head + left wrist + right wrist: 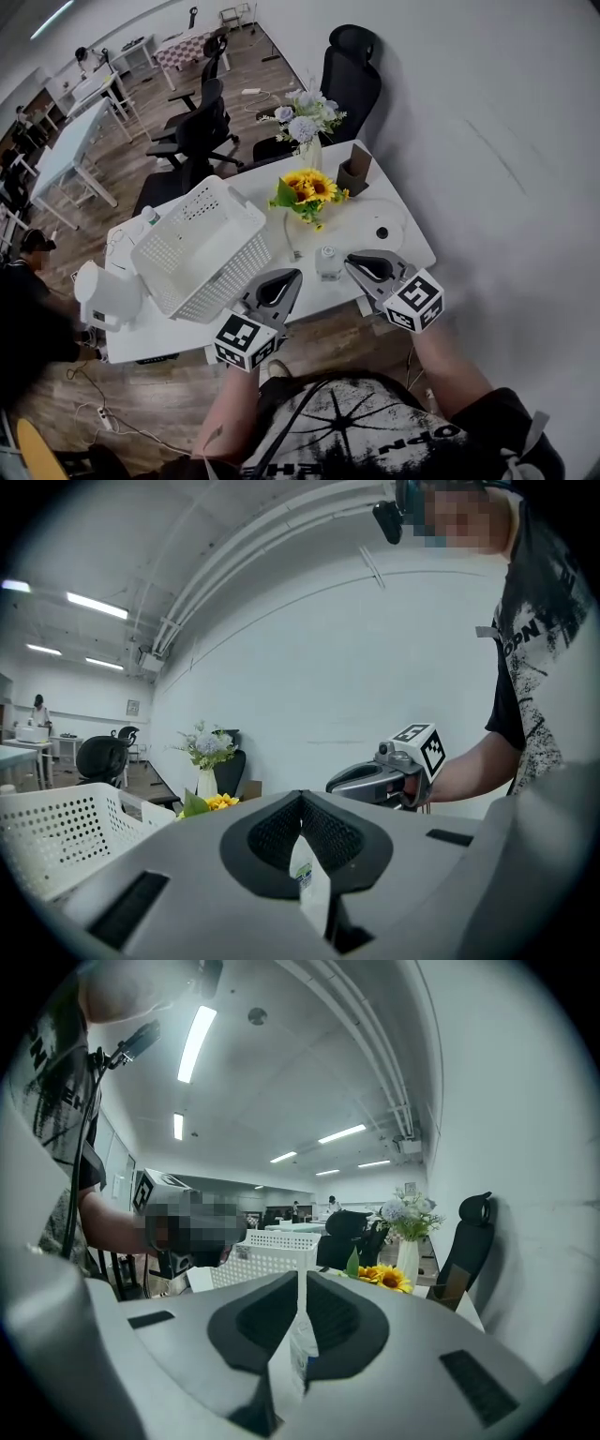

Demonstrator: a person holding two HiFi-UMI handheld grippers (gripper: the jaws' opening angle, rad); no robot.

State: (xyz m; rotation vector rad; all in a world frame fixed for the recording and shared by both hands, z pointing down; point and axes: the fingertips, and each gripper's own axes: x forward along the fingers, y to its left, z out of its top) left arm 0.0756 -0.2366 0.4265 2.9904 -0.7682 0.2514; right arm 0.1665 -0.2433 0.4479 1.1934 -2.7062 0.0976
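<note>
My left gripper (pixel 293 274) and right gripper (pixel 351 260) hover side by side over the near edge of a white table (pixel 417 246). Both are shut and hold nothing. A small white bottle (pixel 328 263) with a green label stands on the table between their tips. It shows through the narrow slit under the shut jaws in the left gripper view (pixel 306 878) and in the right gripper view (pixel 298 1363). The left gripper (pixel 301 795) sees the right one to its right. The right gripper (pixel 300 1275) sees the left one to its left.
A white perforated basket (pixel 225 272) sits left of the grippers, with a white jug (pixel 103 292) beyond it. Behind the bottle are sunflowers (pixel 307 192), a vase of pale flowers (pixel 305 127) and a brown box (pixel 353 172). Black office chairs (pixel 349 80) stand behind the table.
</note>
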